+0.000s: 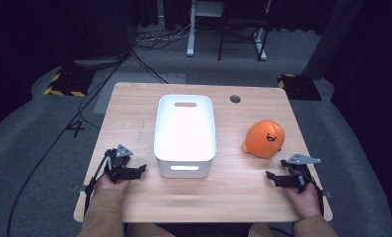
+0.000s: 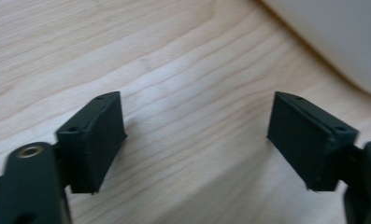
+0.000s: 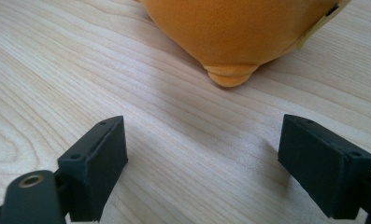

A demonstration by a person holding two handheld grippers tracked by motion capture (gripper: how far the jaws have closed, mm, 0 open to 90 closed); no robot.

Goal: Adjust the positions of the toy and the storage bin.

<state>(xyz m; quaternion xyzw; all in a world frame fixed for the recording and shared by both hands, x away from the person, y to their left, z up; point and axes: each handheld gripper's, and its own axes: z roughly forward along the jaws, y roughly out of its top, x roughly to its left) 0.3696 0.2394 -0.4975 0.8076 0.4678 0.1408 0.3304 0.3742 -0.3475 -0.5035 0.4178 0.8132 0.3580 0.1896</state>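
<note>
A white plastic bin [image 1: 184,129] with handle slots stands in the middle of the wooden table [image 1: 233,195]. To its right lies an orange plush toy [image 1: 265,139] with a smiling face. My left gripper [image 1: 140,169] rests low on the table by the bin's near left corner, jaws open and empty. In the left gripper view its jaws [image 2: 197,135] frame bare wood, with the bin's wall [image 2: 342,37] at the upper right. My right gripper [image 1: 269,176] sits just in front of the toy, open. In the right gripper view the toy [image 3: 239,32] lies beyond the open gripper [image 3: 204,154], untouched.
A round cable hole [image 1: 235,98] sits at the table's far edge. Beyond the table, cables run over the grey floor and metal furniture legs [image 1: 223,34] stand at the back. Bare wood lies between bin and toy and along the near edge.
</note>
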